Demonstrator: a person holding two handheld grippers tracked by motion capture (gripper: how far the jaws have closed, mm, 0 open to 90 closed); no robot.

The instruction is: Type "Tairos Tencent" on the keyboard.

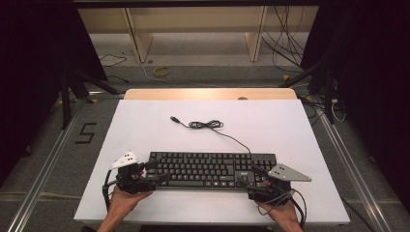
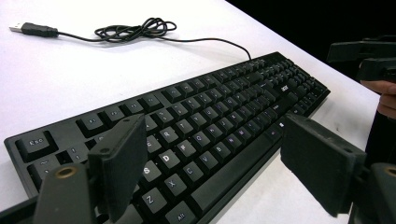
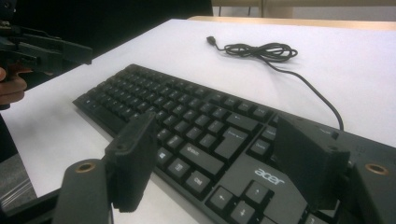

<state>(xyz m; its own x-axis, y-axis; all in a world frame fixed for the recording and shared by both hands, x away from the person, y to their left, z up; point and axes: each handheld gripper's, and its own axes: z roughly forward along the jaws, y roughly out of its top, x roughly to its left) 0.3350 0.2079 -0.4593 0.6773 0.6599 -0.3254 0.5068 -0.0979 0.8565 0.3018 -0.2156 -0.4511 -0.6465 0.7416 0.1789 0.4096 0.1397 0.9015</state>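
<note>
A black Acer keyboard (image 1: 210, 169) lies flat near the front of the white table (image 1: 145, 125). Its cable (image 1: 205, 124) runs back to a loose coil and a USB plug (image 1: 174, 118). My left gripper (image 1: 158, 172) is open at the keyboard's left end. In the left gripper view the keyboard (image 2: 196, 121) lies below the left gripper (image 2: 219, 163), one pad (image 2: 123, 163) over the keys and the other beyond the front edge. My right gripper (image 1: 247, 176) is open at the right end. In the right gripper view the right gripper (image 3: 219, 158) straddles the arrow keys of the keyboard (image 3: 187, 116).
The wooden table edge (image 1: 210, 93) shows behind the white top. Black stands (image 1: 67, 92) flank the table, with cables on the floor behind. A taped "5" (image 1: 86, 133) marks the floor at left. Bare white surface lies behind and beside the keyboard.
</note>
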